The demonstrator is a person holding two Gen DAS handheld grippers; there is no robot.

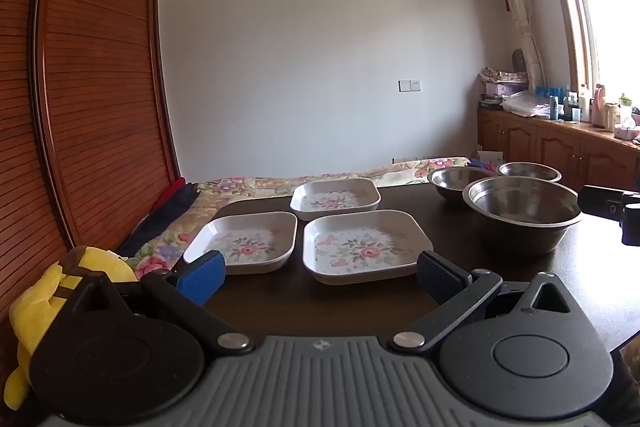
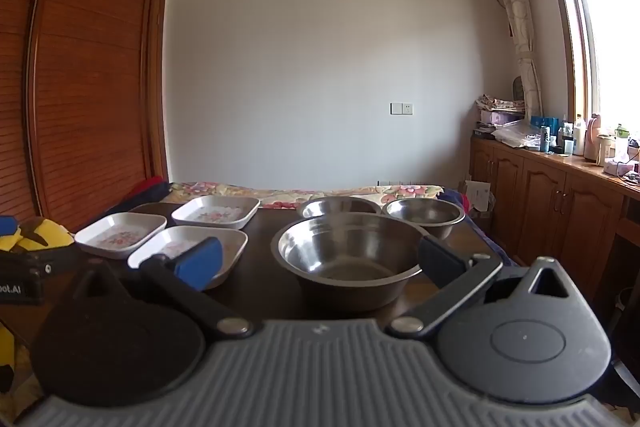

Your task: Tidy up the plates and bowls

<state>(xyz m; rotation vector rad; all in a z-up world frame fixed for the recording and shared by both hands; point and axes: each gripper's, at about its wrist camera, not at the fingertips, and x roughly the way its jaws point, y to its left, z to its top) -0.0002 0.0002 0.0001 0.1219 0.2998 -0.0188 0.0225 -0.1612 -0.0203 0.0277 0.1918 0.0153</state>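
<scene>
Dark table (image 1: 360, 303): plates (image 1: 362, 247) ahead of spread left tongs (image 1: 320, 273).

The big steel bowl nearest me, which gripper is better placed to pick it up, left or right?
Right. The right gripper is open with the big steel bowl directly ahead between its fingers. The left gripper faces the floral plates instead.

Lit only by daylight from the blown-out white window (image 1: 612, 27) at the right edge, leaving the dark brown table (image 1: 360, 303) dim. Soft sheen inside the large round steel bowl (image 2: 348, 251). Strong fisheye bending of the slatted reddish wooden wardrobe (image 1: 80, 87); slightly soft throughout.
</scene>
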